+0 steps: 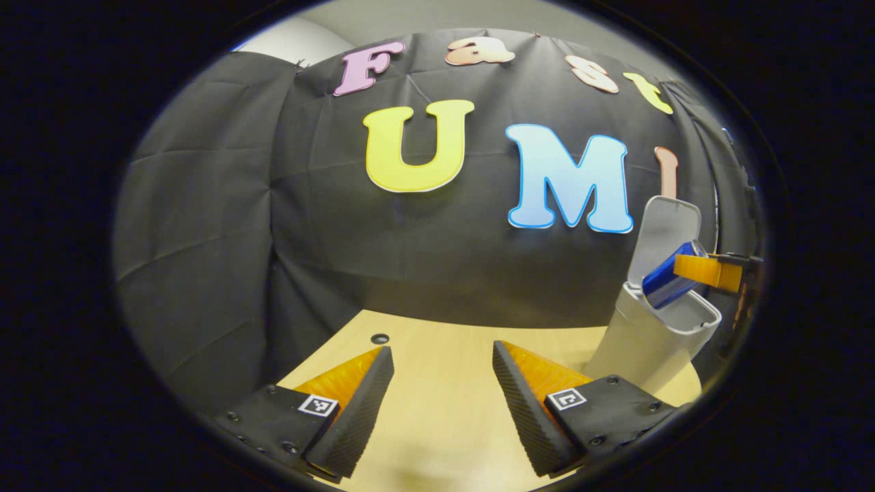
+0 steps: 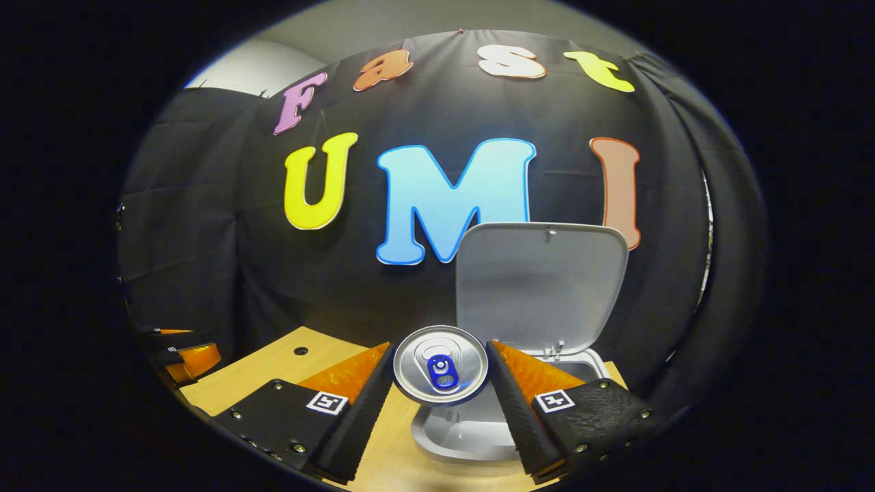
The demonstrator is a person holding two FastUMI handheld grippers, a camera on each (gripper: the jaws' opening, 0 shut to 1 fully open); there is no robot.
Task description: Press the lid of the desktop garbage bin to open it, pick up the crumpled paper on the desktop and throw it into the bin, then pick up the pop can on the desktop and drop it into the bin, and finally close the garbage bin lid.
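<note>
In the right gripper view, my right gripper (image 2: 441, 372) is shut on the pop can (image 2: 441, 364), whose silver top with a blue tab faces the camera. The can hangs over the open mouth of the white garbage bin (image 2: 472, 437), and the bin's lid (image 2: 540, 280) stands upright behind it. In the left gripper view, the bin (image 1: 649, 342) stands at the right with its lid (image 1: 666, 236) raised. The blue pop can (image 1: 668, 279) tilts over its mouth, held by the right gripper (image 1: 711, 270). My left gripper (image 1: 443, 383) is open above the bare wooden table (image 1: 444, 410), holding nothing.
A small dark hole (image 1: 379, 338) sits in the tabletop near the back wall. In the right gripper view, the left gripper (image 2: 184, 359) shows at the far left edge, above the table (image 2: 273, 369).
</note>
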